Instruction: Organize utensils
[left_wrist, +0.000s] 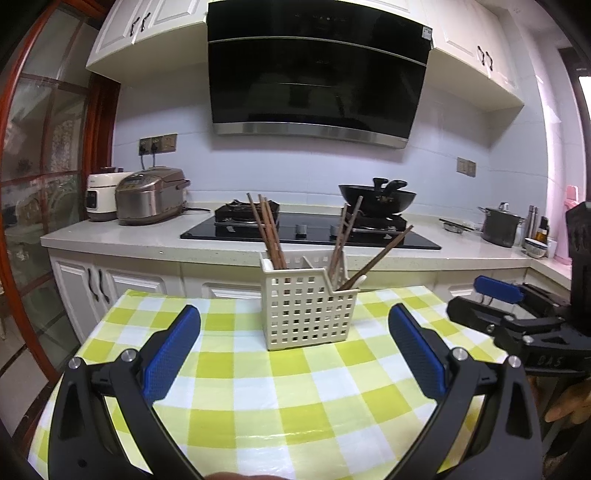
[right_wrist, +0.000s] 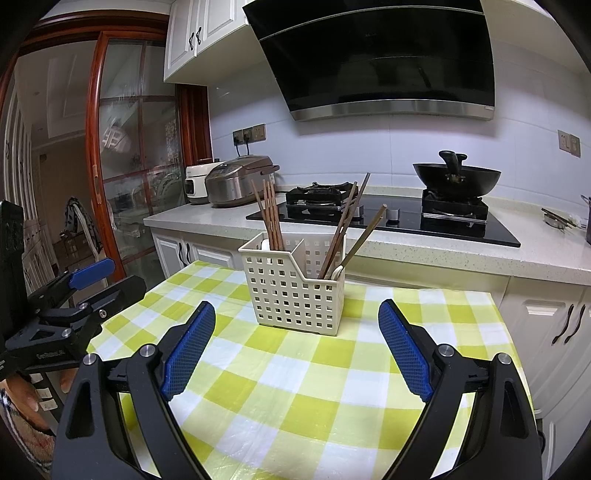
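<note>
At the lower left of its own view the left gripper hangs over the checked tabletop, fingers spread wide and holding nothing. In the middle of both views a cream slotted basket stands on the cloth: its left compartment holds a bunch of brown chopsticks standing nearly upright, its right compartment holds more chopsticks leaning right beside a white spoon. The right gripper likewise has its fingers parted and empty, short of the basket.
</note>
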